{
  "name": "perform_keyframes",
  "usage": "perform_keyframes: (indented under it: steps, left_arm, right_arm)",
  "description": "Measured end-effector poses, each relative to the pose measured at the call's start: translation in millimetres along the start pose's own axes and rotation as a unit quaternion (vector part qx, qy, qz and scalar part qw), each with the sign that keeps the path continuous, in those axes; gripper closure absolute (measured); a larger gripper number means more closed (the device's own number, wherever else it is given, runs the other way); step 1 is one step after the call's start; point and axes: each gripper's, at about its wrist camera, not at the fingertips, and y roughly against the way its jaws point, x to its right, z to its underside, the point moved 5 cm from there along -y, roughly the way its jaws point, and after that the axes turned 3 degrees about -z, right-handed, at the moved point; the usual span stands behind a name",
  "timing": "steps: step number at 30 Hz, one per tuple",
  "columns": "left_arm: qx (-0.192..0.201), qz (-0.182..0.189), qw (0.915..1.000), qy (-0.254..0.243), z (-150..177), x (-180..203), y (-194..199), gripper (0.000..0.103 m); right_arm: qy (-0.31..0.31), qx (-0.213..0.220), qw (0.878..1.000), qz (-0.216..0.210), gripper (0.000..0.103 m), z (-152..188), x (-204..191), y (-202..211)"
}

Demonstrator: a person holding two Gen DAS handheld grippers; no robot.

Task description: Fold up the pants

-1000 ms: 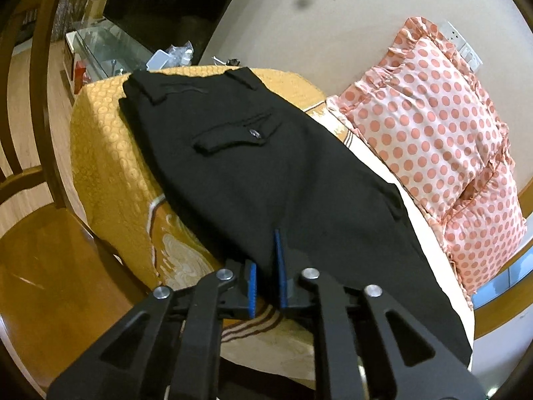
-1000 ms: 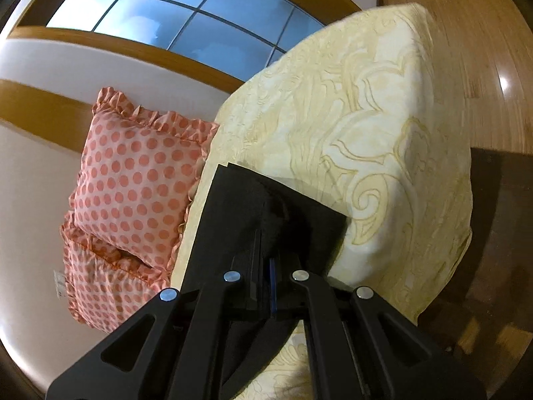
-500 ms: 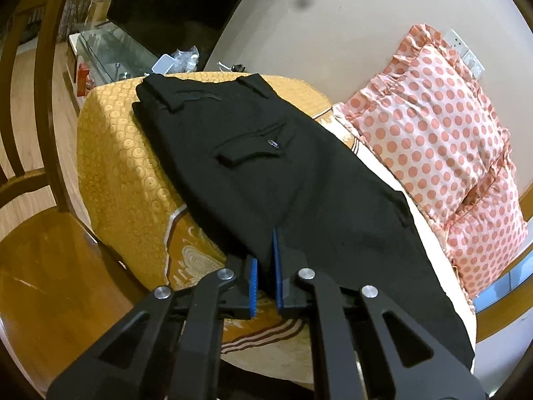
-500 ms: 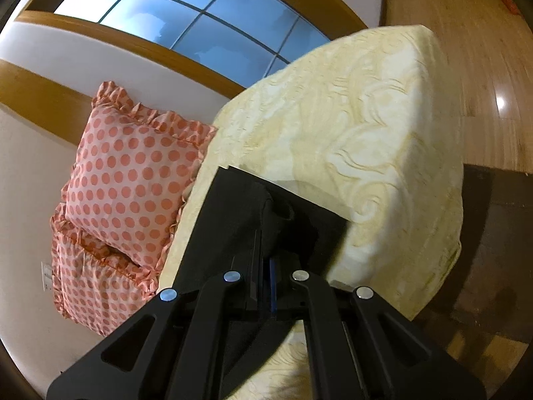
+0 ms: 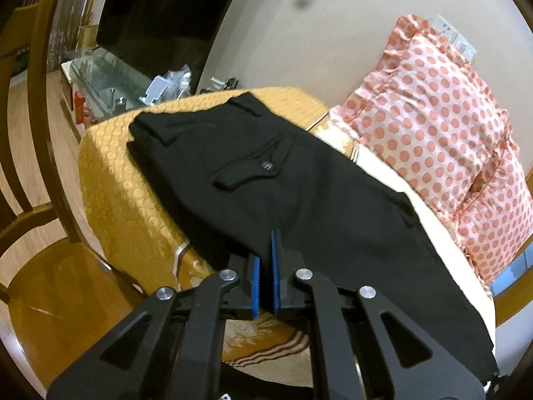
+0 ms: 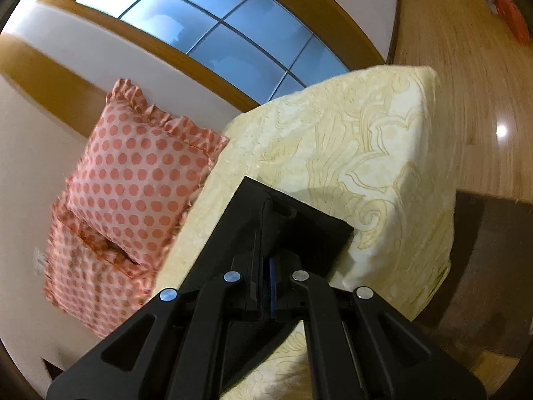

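Gripping one pants [image 5: 299,200], two claws [image 5: 265,260] [image 6: 265,250]

Left gripper [image 5: 265,260]: black linkage arms rise from the bottom of its view, blue pads [image 5: 255,285] face each other with a narrow gap, jaws nearly closed, left finger shorter in view than the right one; black pants [image 5: 299,200] cloth sits at the tips, and whether it is pinched can't be told. Right gripper [image 6: 265,250]: same black linkage from the bottom of frame, jaws pressed together on a raised ridge of pants fabric, only a thin blue pad edge [image 6: 272,280] showing, cloth bunched up just past the tips.
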Motion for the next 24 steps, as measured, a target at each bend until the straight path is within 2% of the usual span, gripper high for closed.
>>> perform_keyframes:
  steps: [2,5,6,9,12,13,15,17,19,24]
  left_arm:
    - [-0.009,0.001,0.9999,0.008,4.4,-5.7,-4.3,0.095]
    - [-0.001,0.003,0.9999,0.015,4.2,-11.3,3.2,0.087]
    - [0.004,-0.001,0.9999,0.012,2.9,-11.6,6.7,0.082]
    - [0.040,-0.034,0.9986,0.001,-2.9,-11.8,24.6,0.047]
    - [0.076,-0.026,0.9965,-0.021,-7.3,4.0,42.8,0.038]
    - [0.083,-0.018,0.9958,-0.034,-7.5,14.1,46.2,0.031]
    - [0.086,0.003,0.9945,-0.058,-5.1,34.4,45.7,0.025]
    - [0.075,0.027,0.9935,-0.081,0.7,53.7,38.9,0.025]
    - [0.052,0.047,0.9925,-0.100,10.9,73.0,24.6,0.025]
    - [-0.009,0.081,0.9880,-0.131,39.4,103.1,-8.4,0.025]
  right_arm:
    - [-0.006,-0.009,1.000,0.011,0.101,3.7,6.9,-2.8]
    - [-0.023,-0.018,1.000,0.012,0.099,6.1,16.2,0.1]
    - [-0.028,-0.017,0.999,0.014,0.092,5.9,19.4,3.2]
    - [-0.021,0.011,0.999,0.023,0.084,0.6,24.2,16.6]
    - [-0.014,0.043,0.998,0.035,0.067,-7.7,28.3,24.4]
    - [-0.015,0.046,0.998,0.034,0.067,-9.9,30.1,23.5]
    - [-0.018,0.044,0.998,0.033,0.067,-12.4,32.4,16.1]
    - [-0.018,0.037,0.998,0.038,0.067,-12.0,34.6,8.4]
    - [-0.013,0.044,0.998,0.033,0.066,-8.9,31.9,7.8]
    - [0.026,0.020,0.999,-0.002,0.066,13.9,14.6,3.3]
